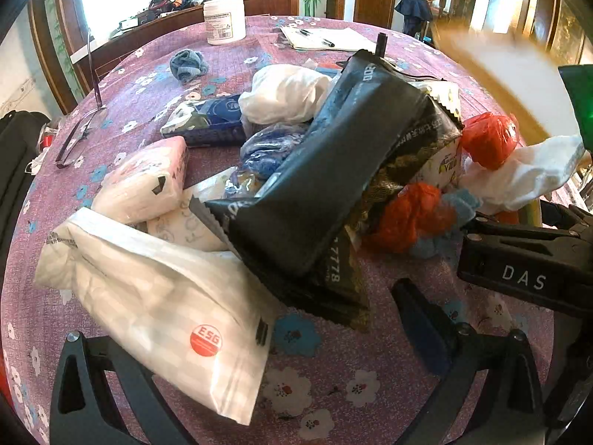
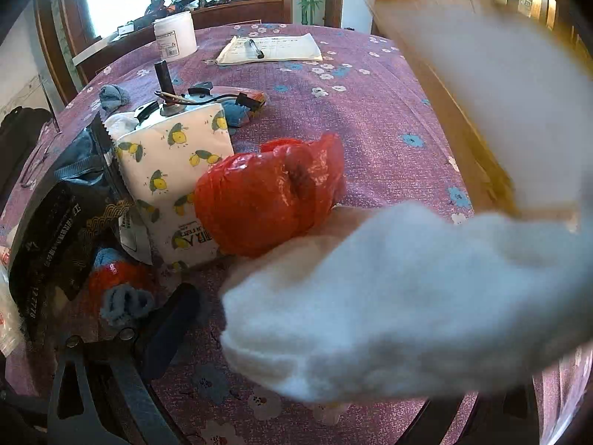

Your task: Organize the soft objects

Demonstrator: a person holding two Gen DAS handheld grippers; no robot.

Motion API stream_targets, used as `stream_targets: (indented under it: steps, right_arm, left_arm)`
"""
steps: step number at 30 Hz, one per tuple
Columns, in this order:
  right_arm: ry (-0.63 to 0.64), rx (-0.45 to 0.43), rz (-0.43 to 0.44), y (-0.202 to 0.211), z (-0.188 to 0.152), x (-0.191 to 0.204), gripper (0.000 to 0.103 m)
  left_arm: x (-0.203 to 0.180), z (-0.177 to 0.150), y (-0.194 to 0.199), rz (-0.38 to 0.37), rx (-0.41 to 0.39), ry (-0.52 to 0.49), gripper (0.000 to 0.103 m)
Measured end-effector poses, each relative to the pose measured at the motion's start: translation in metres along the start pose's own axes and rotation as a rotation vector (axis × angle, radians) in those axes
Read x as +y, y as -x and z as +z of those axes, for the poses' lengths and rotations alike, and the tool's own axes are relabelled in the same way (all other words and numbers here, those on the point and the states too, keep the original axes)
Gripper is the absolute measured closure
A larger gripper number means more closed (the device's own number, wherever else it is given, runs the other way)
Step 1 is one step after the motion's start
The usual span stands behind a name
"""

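**Q:** Hand-held gripper status, each side?

**A:** Left hand-held gripper (image 1: pixel 259 337): jaws spread apart, low over the counter (image 1: pixel 370 382); a white ESG-stickered pack (image 1: pixel 163 296) lies between its fingers, but I cannot tell whether they touch it. Right hand-held gripper (image 2: pixel 296 333): a white fluffy cloth (image 2: pixel 389 296) fills its view and hides one finger, so I cannot tell its state.

**Q:** Location of the soft objects?

**A:** Nearest: the white pack. Behind it, a long black pouch (image 1: pixel 326 185) leans across the pile. Right of it: an orange plastic bag (image 2: pixel 267 193) beside a lemon-print tissue pack (image 2: pixel 174 170). Left: a pink tissue pack (image 1: pixel 144 181). Farther back: a white bag (image 1: pixel 285 92), then a blue rag (image 1: pixel 187 63), well apart. Farthest: a white tub (image 1: pixel 224 18) and papers (image 2: pixel 270 50).
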State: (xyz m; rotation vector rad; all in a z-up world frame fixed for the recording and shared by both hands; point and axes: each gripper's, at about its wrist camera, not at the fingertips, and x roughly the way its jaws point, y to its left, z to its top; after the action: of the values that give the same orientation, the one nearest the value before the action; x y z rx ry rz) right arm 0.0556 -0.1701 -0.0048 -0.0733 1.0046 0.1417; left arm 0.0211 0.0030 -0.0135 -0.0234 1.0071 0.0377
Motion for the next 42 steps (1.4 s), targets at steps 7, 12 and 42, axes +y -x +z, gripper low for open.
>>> stream_targets:
  steps: [7,12,42]
  right_arm:
    - [0.000,0.000,0.000,0.000,0.001,0.002,0.001]
    - [0.000,0.000,0.000,-0.001,0.000,0.000,0.001]
    - [0.271,-0.040,0.475,0.063,-0.048,-0.039,0.023]
  left_arm:
    - [0.000,0.000,0.000,0.000,0.000,0.000,0.000]
    - [0.000,0.000,-0.001,0.000,0.000,0.000,0.000]
    - [0.064,-0.051,0.084,-0.188,-0.066,0.011,0.001]
